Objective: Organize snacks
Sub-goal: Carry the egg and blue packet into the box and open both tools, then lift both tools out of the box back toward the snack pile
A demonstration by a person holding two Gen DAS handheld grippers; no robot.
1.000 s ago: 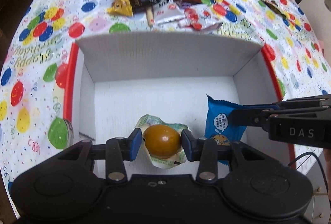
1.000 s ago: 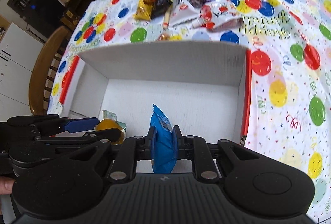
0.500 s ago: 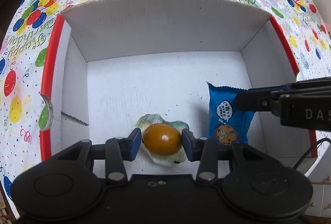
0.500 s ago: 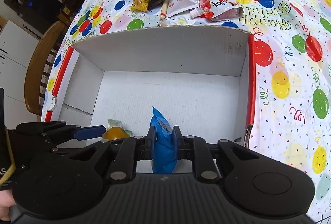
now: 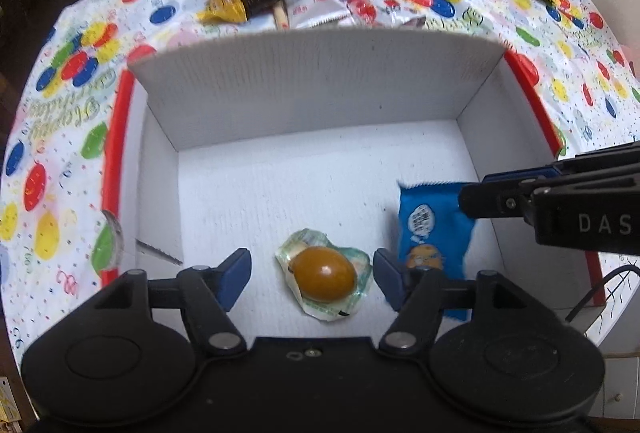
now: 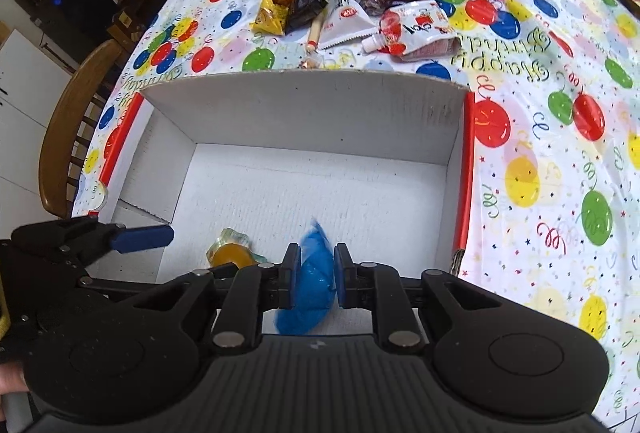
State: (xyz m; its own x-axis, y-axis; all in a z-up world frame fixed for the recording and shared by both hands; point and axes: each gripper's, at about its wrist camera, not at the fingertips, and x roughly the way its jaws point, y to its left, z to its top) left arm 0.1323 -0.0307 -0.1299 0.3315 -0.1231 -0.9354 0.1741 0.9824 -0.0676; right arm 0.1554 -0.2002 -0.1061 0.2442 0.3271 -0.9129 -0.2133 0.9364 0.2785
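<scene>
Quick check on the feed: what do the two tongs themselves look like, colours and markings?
Both are matte black plastic with two round housings and silver pivot screws. The left tongs end in blue pads. The right tongs have black and blue fingers, a ribbed body, and white letters "DAS" on the side. A thin black cable trails below them.

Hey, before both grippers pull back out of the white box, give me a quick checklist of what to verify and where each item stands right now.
1. Left gripper open and clear of the egg packet: ok, both fingers stand apart from it.
2. Egg packet resting on the box floor: ok.
3. Right gripper released from the blue cookie packet: not ok, the jaws sit close on both sides of it.
4. Blue cookie packet settled on the floor: cannot tell, it is blurred.
5. Exit path over the box walls: ok, nothing above the grippers.
6. Snacks left on the tablecloth: not ok, a pile remains beyond the box.
</scene>
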